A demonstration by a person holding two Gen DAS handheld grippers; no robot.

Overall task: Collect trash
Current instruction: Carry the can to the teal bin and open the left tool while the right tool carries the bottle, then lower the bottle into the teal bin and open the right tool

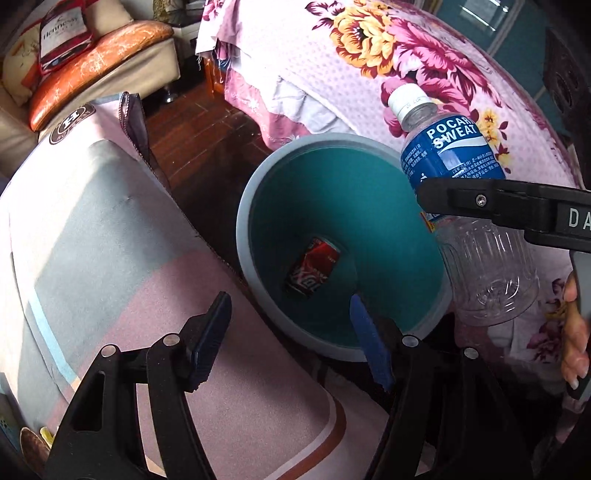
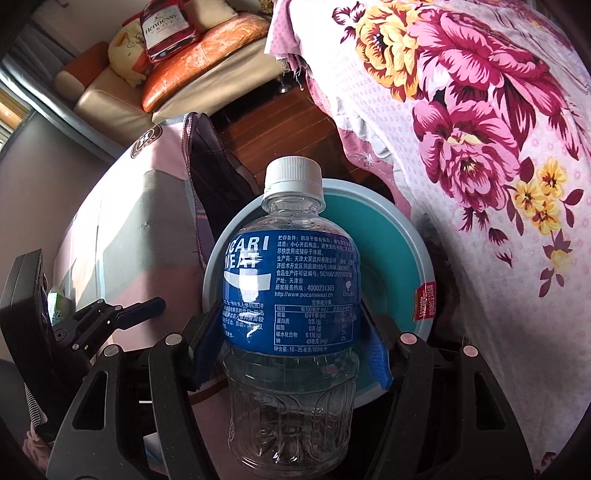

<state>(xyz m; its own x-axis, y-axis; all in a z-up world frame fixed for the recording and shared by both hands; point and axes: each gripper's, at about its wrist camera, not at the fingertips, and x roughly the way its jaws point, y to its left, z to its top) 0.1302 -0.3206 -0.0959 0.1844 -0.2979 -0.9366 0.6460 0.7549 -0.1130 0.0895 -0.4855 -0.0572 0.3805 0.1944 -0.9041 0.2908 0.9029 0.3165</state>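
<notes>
In the right wrist view, the right hand-held gripper (image 2: 290,354) is clamped on an empty clear Pocari Sweat bottle (image 2: 291,295), its blue pads pressing the blue label from both sides. The bottle's white cap (image 2: 293,173) is on and points away from the camera, and the bottle hangs over the near rim of a round bin (image 2: 402,236) with a grey rim and teal inside. A small red tag (image 2: 424,301) sits on the bin's rim at the right.

In the left wrist view, the left hand-held gripper (image 1: 290,339) has its jaws apart with nothing between them; one blue pad is over a pink and grey cushion (image 1: 110,240) and the other over the near edge of the bin (image 1: 258,184). At the bottom of the bin lies a red drink can (image 1: 314,267) on its side. To the right, the bottle (image 1: 461,177) is seen in the other gripper's black jaw (image 1: 498,203), slanted above the bin's right rim, with the fingers of a hand (image 1: 576,332) at the frame edge.

Beyond the bin is dark wooden floor (image 1: 207,129), and to the right a floral pink bedcover (image 1: 388,55). Farthest off stands a beige sofa (image 1: 110,74) with an orange cushion (image 1: 103,48) and a bottle-shaped Hennessy pillow (image 1: 62,33) on it.
</notes>
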